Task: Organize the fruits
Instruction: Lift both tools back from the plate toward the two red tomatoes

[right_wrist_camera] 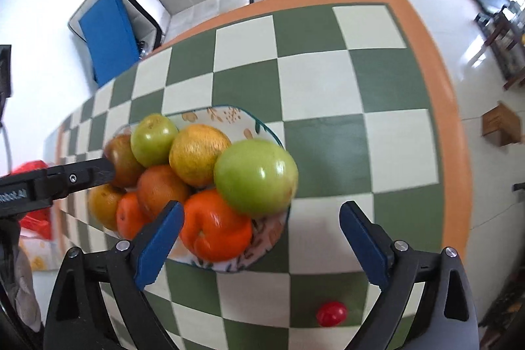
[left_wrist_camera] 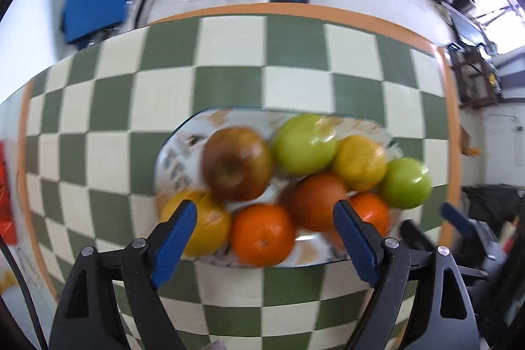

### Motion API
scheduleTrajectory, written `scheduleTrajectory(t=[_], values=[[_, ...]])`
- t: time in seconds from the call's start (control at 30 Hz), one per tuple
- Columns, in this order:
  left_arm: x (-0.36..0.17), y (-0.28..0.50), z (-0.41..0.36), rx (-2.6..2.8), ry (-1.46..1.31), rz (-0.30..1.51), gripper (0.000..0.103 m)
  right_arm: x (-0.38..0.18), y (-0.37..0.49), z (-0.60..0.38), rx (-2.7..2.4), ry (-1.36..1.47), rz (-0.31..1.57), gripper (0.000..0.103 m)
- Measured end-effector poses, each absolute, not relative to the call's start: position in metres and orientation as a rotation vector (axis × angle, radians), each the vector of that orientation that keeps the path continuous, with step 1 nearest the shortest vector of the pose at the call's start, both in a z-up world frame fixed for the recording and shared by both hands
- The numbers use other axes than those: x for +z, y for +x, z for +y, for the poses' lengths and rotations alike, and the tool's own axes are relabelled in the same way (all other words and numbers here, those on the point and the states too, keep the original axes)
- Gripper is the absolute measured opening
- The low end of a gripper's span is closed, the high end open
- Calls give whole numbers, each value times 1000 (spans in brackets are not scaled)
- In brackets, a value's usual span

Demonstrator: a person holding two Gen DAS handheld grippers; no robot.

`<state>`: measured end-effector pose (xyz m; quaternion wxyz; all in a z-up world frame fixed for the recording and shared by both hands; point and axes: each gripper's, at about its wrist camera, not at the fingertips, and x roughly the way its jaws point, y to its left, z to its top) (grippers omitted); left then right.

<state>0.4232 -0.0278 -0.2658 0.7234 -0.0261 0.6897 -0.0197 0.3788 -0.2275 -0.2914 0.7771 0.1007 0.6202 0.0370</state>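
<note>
A patterned plate point(left_wrist_camera: 183, 136) point(right_wrist_camera: 226, 115) on the checked table holds several fruits. In the left wrist view I see a brown-red apple point(left_wrist_camera: 237, 163), two green apples point(left_wrist_camera: 303, 144) point(left_wrist_camera: 406, 182), a yellow citrus point(left_wrist_camera: 360, 162) and oranges point(left_wrist_camera: 262, 233). My left gripper point(left_wrist_camera: 265, 212) is open and empty, hovering over the plate's near edge. My right gripper point(right_wrist_camera: 262, 215) is open and empty, just right of the plate, by a big green apple point(right_wrist_camera: 256, 176) and an orange point(right_wrist_camera: 215, 227). A small red fruit point(right_wrist_camera: 331, 313) lies on the table below the right gripper.
The green-and-cream checked table point(right_wrist_camera: 328, 81) has an orange border point(right_wrist_camera: 449, 120). The left gripper's body point(right_wrist_camera: 55, 181) reaches in from the left in the right wrist view. A red bag point(right_wrist_camera: 34, 222) lies at the table's left end. Chairs and gym gear stand on the floor beyond.
</note>
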Motion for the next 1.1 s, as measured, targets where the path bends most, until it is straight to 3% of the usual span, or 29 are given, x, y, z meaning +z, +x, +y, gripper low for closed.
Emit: scheduleTrajectory(t=[0.37, 1.1], values=[[-254, 351, -7, 47, -26, 1417, 85, -246, 323, -202, 7, 113, 1241, 98], [-109, 241, -4, 3, 3, 1066, 85, -96, 204, -189, 22, 112, 984, 98]])
